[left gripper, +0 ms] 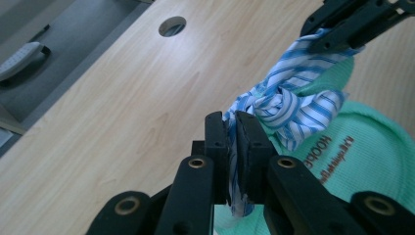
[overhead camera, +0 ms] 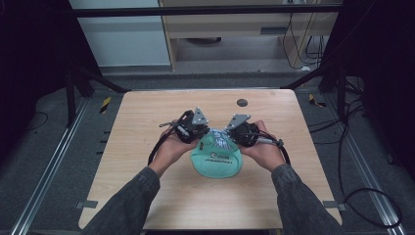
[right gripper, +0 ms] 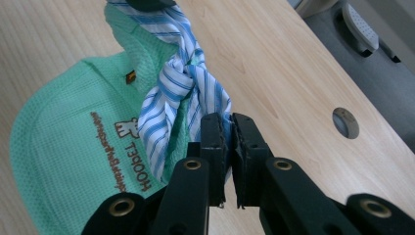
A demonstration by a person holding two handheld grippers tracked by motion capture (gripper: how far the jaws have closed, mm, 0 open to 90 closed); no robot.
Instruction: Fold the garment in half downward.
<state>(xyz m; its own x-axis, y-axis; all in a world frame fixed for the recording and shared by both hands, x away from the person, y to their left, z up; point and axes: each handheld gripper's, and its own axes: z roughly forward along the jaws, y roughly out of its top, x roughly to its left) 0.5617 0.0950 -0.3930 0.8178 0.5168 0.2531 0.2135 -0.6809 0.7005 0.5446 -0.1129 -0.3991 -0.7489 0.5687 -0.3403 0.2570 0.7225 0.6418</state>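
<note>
Here, high view: green cloth (overhead camera: 217, 157) mid-surface (overhead camera: 147, 112), left hand-held gripper (overhead camera: 198, 134) and right hand-held gripper (overhead camera: 234, 136) meeting at its far edge | left gripper view: jaws pinching striped blue-white fabric (left gripper: 279, 105) knotted over green cloth | right gripper view: jaws clamped on the striped fabric's other end, near round hole (right gripper: 345, 123).

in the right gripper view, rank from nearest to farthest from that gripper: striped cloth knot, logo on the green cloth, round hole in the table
1. Striped cloth knot, just above the fingers, which pinch the cloth's end.
2. Logo on the green cloth, to the left.
3. Round hole, far off to the right on the table.
</note>
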